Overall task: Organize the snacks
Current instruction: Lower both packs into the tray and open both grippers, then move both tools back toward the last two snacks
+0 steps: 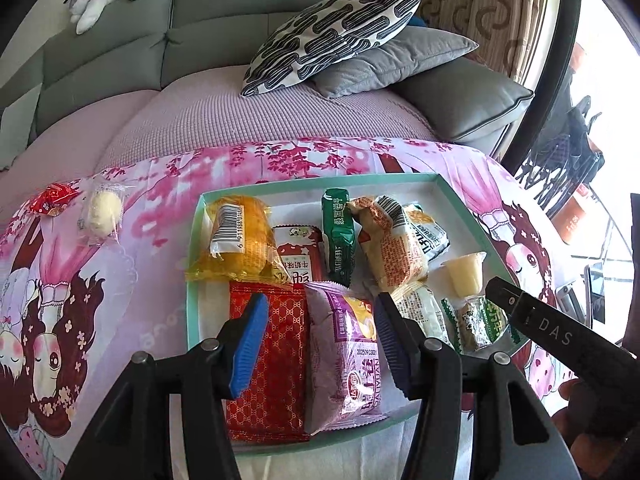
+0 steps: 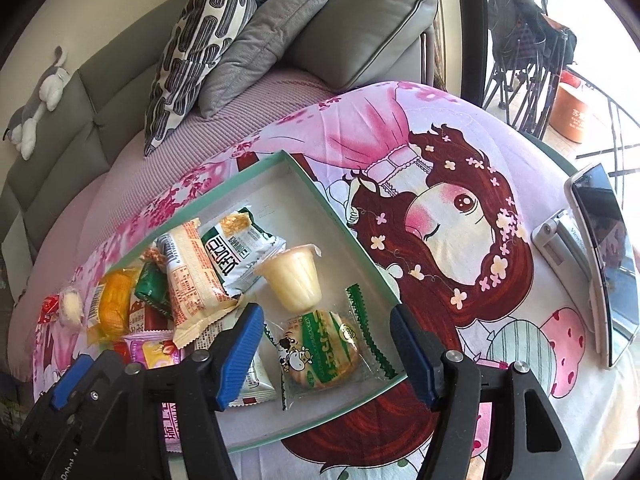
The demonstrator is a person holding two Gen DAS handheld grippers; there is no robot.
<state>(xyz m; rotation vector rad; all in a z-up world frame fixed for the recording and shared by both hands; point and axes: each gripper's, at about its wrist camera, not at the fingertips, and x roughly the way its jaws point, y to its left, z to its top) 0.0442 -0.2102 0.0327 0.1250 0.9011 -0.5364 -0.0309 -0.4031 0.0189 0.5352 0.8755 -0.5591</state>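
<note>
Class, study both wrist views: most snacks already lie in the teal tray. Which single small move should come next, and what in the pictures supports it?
Probably the left gripper, open and empty above the tray, should swing left toward the pale round snack. That snack and the red candy beside it lie on the cloth outside the tray, nearer this gripper than the right gripper.

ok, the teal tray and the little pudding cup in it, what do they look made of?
Tray: likely cardboard, matte teal outside, white inside; thin, straight folded walls. Pudding cup: translucent glossy plastic, pale yellow filling showing through, sealed by what looks like a film lid.
</note>
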